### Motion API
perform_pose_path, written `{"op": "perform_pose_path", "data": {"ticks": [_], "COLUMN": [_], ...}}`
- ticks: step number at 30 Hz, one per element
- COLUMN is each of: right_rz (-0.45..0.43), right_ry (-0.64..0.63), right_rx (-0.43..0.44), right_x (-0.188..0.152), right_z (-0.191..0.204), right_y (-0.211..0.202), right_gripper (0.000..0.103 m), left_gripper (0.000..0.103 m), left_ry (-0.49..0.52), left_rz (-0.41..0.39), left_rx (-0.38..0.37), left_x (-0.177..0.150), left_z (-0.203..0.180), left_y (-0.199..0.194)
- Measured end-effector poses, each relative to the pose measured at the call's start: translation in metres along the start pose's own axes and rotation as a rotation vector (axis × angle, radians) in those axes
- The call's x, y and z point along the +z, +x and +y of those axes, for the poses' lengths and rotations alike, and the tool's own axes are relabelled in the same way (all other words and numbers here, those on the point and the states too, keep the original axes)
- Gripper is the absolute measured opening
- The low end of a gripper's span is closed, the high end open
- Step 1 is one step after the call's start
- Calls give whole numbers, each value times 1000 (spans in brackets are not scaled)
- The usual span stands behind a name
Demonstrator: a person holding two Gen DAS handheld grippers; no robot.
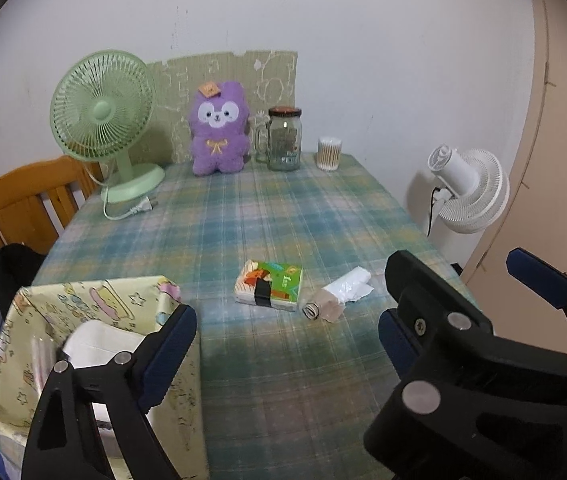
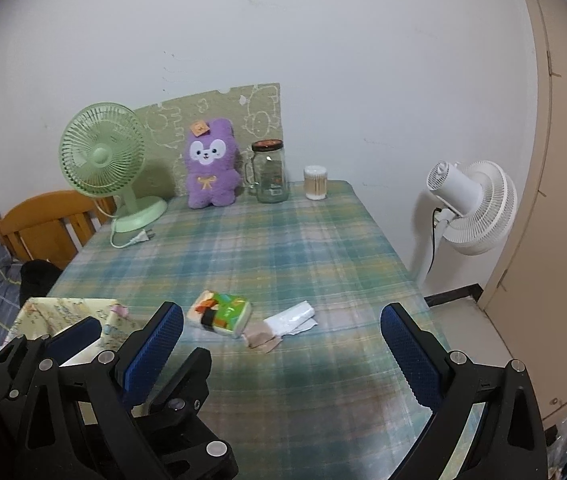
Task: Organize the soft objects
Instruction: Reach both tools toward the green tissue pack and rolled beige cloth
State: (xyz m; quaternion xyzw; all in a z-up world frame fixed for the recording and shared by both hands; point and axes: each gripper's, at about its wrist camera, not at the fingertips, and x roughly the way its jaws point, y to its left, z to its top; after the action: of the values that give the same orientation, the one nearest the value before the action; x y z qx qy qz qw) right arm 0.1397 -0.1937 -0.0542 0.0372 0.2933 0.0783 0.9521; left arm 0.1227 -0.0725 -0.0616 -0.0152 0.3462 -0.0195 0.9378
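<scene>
Tissue pack [image 1: 269,286] on plaid tablecloth [image 1: 283,216].

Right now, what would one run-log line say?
left gripper: open, empty | right gripper: open, empty | colourful tissue pack: on plaid tablecloth, untouched

Tissue pack [image 1: 268,289], green-orange print, lies flat mid-table; crumpled white-and-tan soft bundle [image 1: 337,297] just right; purple plush [image 1: 219,130] upright, far.
</scene>
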Motion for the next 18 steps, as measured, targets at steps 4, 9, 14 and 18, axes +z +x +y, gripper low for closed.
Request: {"op": "perform_pose_path", "data": {"ticks": [4,9,14,18], "right_rz": [23,47,64,88], "right_ry": [23,34,32,40], "right_rx": [-2,-10,-20,-14], "right_x": [-1,-3,-3,-4], "right_z": [-12,-24,-32,-36], "right_y": [15,35,54,71], "right_gripper": [101,101,100,98], "left_gripper": [94,94,94,94], "left_ry": [9,3,-4,5], "left_rz": [10,35,42,41], "left_rx": [8,0,13,36], "left_x": [2,2,3,4], "left_z": [-11,-19,-24,-25], "left_y": [16,34,53,67]}}
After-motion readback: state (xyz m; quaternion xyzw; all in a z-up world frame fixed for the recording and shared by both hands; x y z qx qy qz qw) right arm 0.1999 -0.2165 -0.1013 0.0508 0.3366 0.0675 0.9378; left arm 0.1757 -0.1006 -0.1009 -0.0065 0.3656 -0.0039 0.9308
